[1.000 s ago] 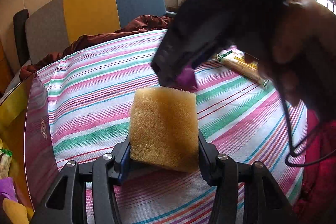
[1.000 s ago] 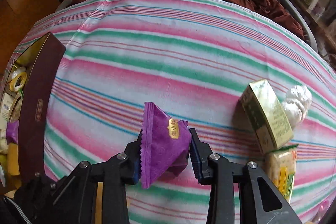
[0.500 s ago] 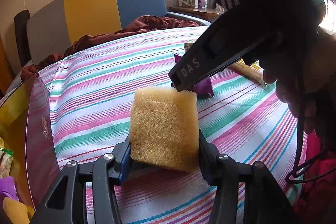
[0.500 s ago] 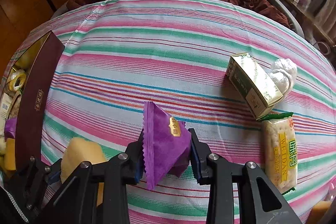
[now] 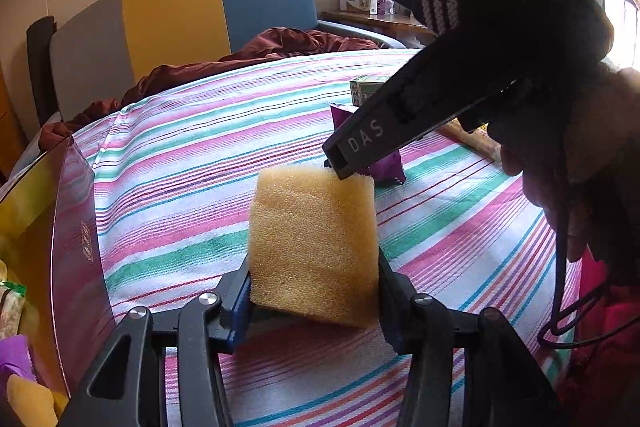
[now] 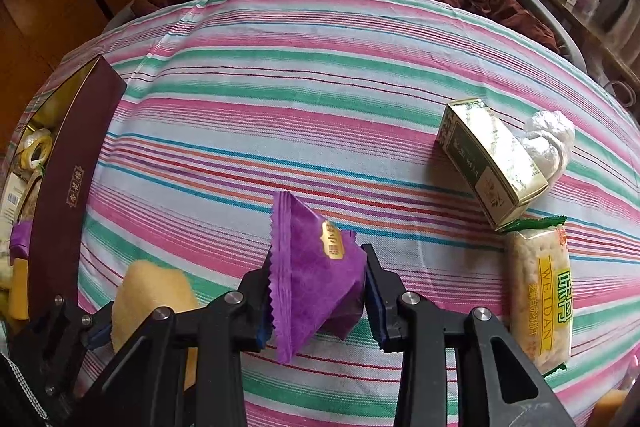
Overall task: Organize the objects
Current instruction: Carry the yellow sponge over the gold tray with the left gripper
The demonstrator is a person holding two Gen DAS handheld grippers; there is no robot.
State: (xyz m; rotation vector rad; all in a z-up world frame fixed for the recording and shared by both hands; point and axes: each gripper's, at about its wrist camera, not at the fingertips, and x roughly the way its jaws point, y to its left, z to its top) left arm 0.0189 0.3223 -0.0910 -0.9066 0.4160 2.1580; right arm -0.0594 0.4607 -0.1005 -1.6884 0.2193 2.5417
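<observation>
— What are the two hands doing?

— The left tongs [image 5: 314, 291] sit low and nearly level over the striped cloth [image 5: 192, 163], fingers pointing across the bed. They are clamped on a yellow sponge [image 5: 314, 247], which stands upright between the pads, gripped at its lower part.

— And the right?

— The right tongs [image 6: 316, 299] come in from the right side of the left ones, angled down toward the cloth. From the left camera I see the dark body marked "DAS" slanting down, its tip just beyond the sponge's top right corner, with the person's hand [image 5: 560, 155] wrapped round the handle behind it. They are closed on a purple packet [image 6: 316, 275], pinched across its middle, one serrated edge hanging below the fingers.

— How close are the two?

— Near. In the right camera the sponge [image 6: 152, 303] shows just left of the packet, lower and slightly behind.

— What lies around them?

— Far left of both tongs, a dark red box [image 6: 72, 183] stands open with items inside. Ahead and right of the right tongs lies a green-and-gold carton [image 6: 492, 163], tilted, with a white plastic bundle [image 6: 550, 143] touching its far side. Just nearer than the carton, a cracker pack [image 6: 538, 299] lies lengthwise, its green end touching the carton's corner.
</observation>
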